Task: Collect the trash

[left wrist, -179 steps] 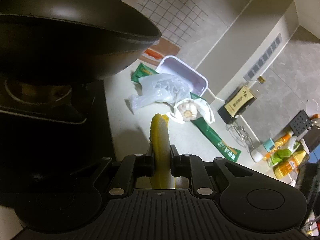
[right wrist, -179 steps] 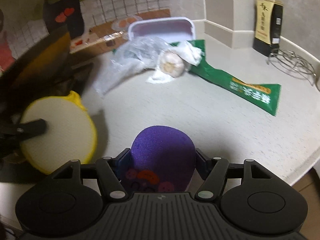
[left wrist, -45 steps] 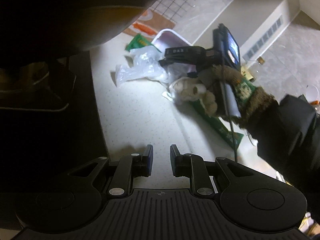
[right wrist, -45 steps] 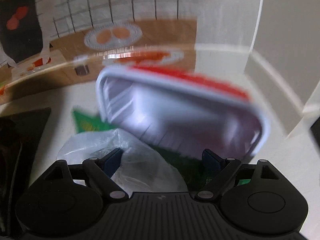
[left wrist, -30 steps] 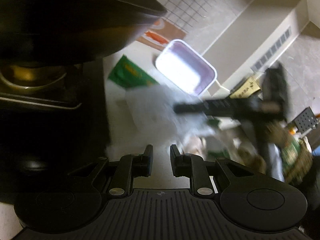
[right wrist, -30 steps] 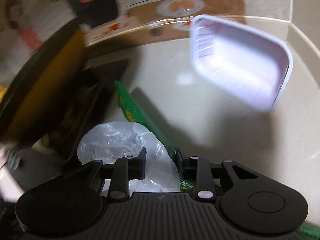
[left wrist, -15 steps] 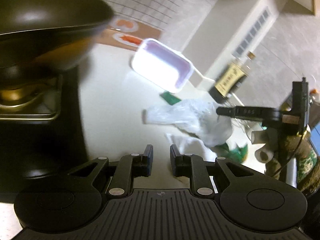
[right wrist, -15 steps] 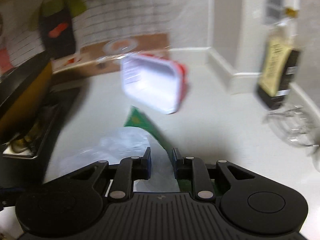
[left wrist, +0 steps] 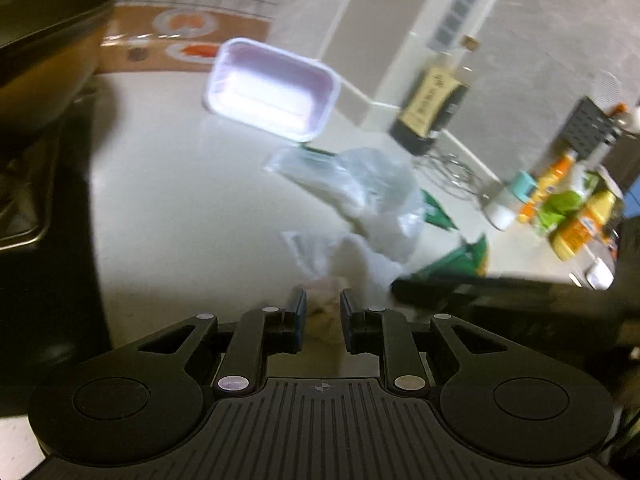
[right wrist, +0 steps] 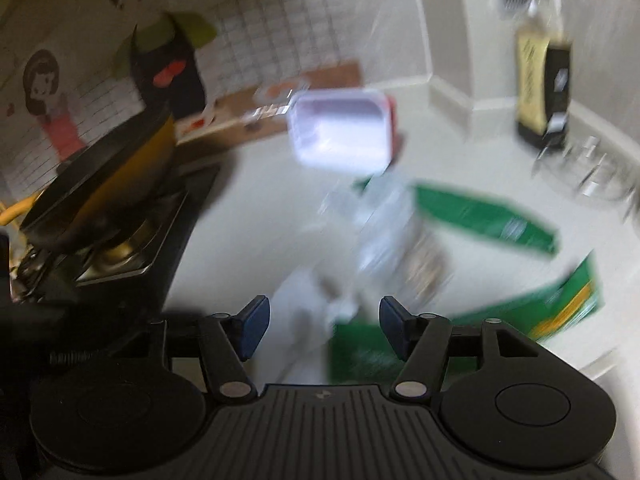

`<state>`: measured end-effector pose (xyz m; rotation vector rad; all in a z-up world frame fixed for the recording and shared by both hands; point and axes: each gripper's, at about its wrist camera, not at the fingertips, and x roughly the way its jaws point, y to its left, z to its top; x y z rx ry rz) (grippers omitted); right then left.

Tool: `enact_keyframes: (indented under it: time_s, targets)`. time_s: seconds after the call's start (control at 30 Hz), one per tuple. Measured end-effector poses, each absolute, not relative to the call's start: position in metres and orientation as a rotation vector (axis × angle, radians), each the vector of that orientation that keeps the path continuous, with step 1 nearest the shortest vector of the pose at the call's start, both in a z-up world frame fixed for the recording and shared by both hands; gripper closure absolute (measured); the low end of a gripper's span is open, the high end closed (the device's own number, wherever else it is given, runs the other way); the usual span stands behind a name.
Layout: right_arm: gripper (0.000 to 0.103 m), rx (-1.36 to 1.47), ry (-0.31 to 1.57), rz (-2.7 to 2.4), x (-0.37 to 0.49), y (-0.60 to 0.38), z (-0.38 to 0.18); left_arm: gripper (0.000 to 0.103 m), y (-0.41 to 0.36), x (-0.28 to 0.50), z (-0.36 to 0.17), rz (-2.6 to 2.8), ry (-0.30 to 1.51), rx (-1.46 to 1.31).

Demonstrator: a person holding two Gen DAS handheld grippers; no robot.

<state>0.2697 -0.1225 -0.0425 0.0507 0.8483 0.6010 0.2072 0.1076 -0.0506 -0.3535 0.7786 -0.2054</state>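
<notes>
Only from the left wrist: condiment bottles (left wrist: 568,212) – green wrapper (right wrist: 484,220) lying slantwise; right gripper (right wrist: 322,326) just sprung apart, empty; left gripper (left wrist: 323,318) narrowly parted, gripping nothing

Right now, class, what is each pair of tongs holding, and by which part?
Nothing is held. The right tongs have just been opening and stand wide above the plastic bag. The left tongs are nearly closed, with only blurred rubbish beyond them and nothing clamped.

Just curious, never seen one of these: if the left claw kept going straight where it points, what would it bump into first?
Probably the pale crumpled scrap lying right ahead of the left claw, though blur hides the depth.
</notes>
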Motion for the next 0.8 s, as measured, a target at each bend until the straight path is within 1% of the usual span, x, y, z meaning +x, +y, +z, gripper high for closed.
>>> enact_keyframes:
  time_s: [0.07,0.1,0.13,0.17,0.3,0.4,0.5,0.57,0.63,0.7,0.77,0.8]
  targets:
    - [0.043,0.096,0.903,0.624,0.278,-0.112,-0.058,0.082,0.114,0.204,-0.048,-0.184,0.774,-0.352]
    - [0.056,0.106,0.929,0.638,0.283,-0.107,-0.064,0.082,0.115,0.202,-0.047,-0.179,0.773,-0.345]
    - [0.091,0.103,0.948,0.647,0.285,-0.103,-0.067,0.082,0.116,0.200,-0.046,-0.176,0.773,-0.334]
    - [0.099,0.108,0.956,0.649,0.289,-0.102,-0.066,0.082,0.117,0.197,-0.045,-0.177,0.774,-0.321]
    - [0.100,0.214,0.812,0.626,0.290,-0.129,-0.029,0.082,0.113,0.190,-0.044,-0.202,0.776,-0.267]
    - [0.100,0.187,0.698,0.500,0.282,-0.154,-0.007,0.082,0.100,0.190,-0.044,-0.243,0.778,-0.226]
    - [0.097,0.144,0.704,0.417,0.276,-0.169,-0.010,0.082,0.079,0.198,-0.043,-0.266,0.764,-0.144]
    - [0.090,0.141,0.729,0.395,0.268,-0.176,-0.021,0.082,0.061,0.206,-0.044,-0.258,0.754,-0.058]
    - [0.073,0.116,0.734,0.378,0.256,-0.177,-0.030,0.082,0.043,0.214,-0.048,-0.248,0.754,0.026]
    - [0.065,0.078,0.718,0.354,0.244,-0.177,-0.036,0.079,0.025,0.222,-0.054,-0.241,0.767,0.115]
    - [0.064,0.063,0.715,0.341,0.237,-0.178,-0.040,0.079,0.014,0.228,-0.060,-0.242,0.788,0.168]
    - [0.064,0.065,0.717,0.336,0.234,-0.181,-0.042,0.074,0.010,0.229,-0.062,-0.242,0.796,0.185]
